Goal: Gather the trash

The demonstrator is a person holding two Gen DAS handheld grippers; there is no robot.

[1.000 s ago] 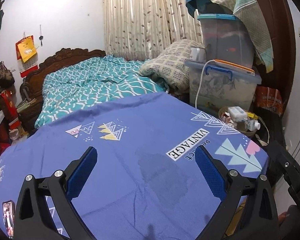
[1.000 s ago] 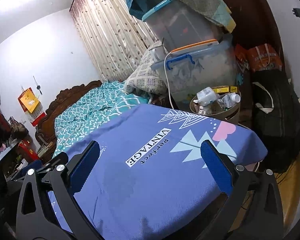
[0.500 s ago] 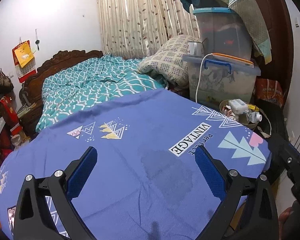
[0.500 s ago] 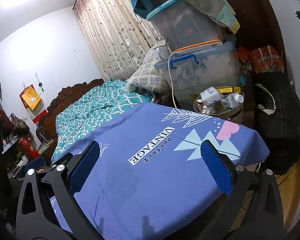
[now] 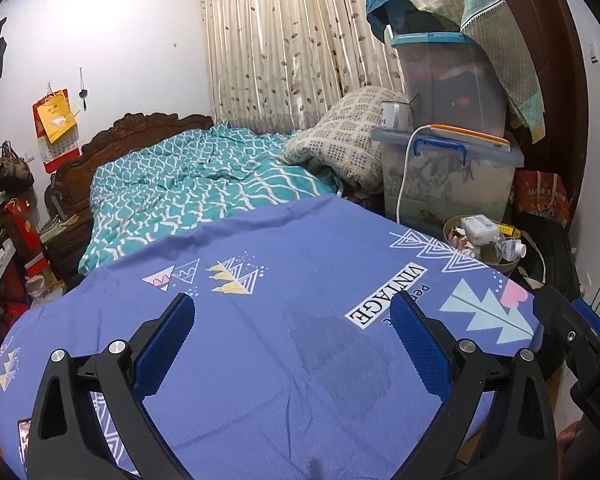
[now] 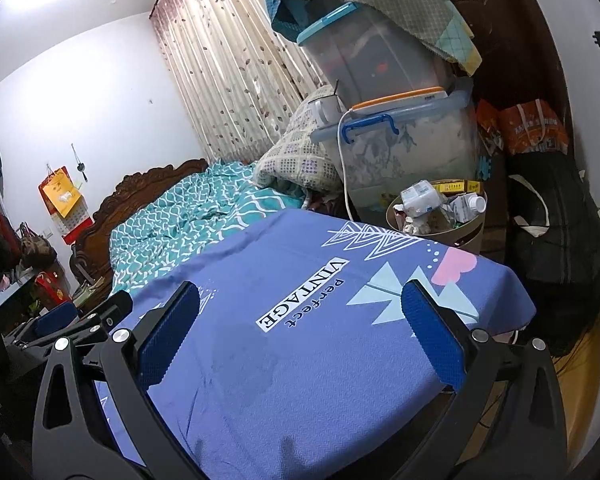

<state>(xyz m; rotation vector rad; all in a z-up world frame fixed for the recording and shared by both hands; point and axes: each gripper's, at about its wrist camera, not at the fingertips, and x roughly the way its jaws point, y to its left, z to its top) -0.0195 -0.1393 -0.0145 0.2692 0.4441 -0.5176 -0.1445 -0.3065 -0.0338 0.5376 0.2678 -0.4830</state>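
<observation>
Blue cloth [image 5: 260,360] looks bare of litter, and the bin [image 6: 436,216] sits full, so collecting seems done. Both grippers, left [image 5: 292,344] and right [image 6: 300,332], gape wide and hold nothing.

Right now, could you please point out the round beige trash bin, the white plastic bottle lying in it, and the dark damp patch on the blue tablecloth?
Round beige trash bin [image 6: 470,236]: right wrist view, front wall.
White plastic bottle [image 6: 469,203]: right wrist view, body near the cap.
Dark damp patch [image 5: 340,356]: left wrist view, centre of the stain.

Bin [image 6: 436,220] beyond cloth [image 6: 320,340], below boxes [image 6: 412,148].
</observation>
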